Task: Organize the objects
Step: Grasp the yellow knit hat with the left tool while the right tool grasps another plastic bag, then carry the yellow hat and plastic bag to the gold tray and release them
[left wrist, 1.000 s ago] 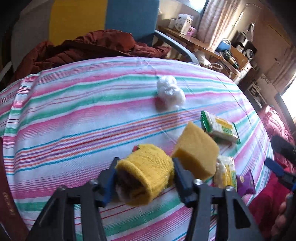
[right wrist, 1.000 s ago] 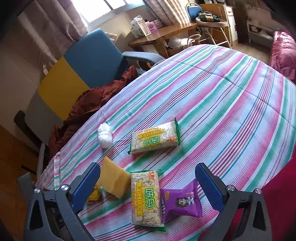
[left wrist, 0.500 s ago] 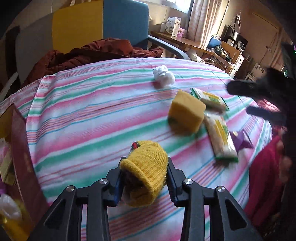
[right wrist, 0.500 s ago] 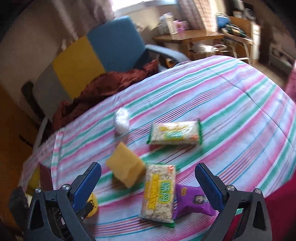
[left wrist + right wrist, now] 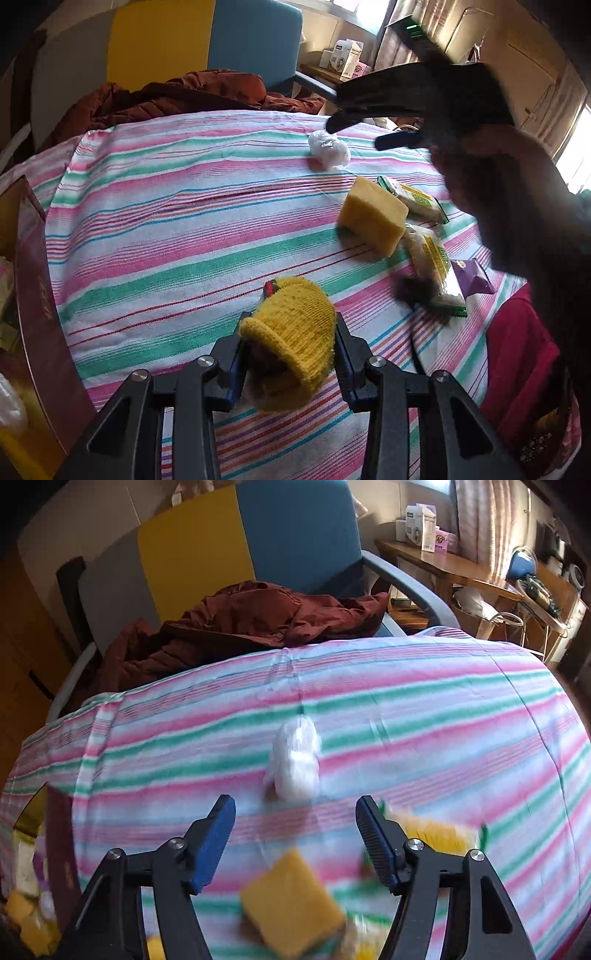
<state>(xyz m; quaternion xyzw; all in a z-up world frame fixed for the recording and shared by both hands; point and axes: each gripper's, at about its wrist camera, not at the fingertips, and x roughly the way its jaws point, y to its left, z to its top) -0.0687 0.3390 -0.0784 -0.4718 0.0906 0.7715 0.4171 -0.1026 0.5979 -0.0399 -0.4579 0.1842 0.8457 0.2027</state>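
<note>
My left gripper (image 5: 289, 345) is shut on a yellow knitted item (image 5: 295, 332) and holds it just above the striped tablecloth (image 5: 166, 229). My right gripper (image 5: 295, 825) is open and empty; it hovers above the table, and its fingers point at a white crumpled plastic ball (image 5: 294, 764). The ball also shows in the left wrist view (image 5: 330, 150), with the right gripper (image 5: 391, 122) blurred above it. A yellow sponge (image 5: 373, 215) lies mid-table; it sits below the right gripper (image 5: 291, 901).
Two green-yellow snack packs (image 5: 413, 197) (image 5: 436, 273) and a purple packet (image 5: 472, 281) lie right of the sponge. A dark red box (image 5: 40, 314) with items stands at the left edge. A chair with a maroon jacket (image 5: 240, 627) is behind the table.
My right gripper has swung up and forward, from over the snack packs to the white ball. My left gripper has drawn back toward the left with the yellow knitted item.
</note>
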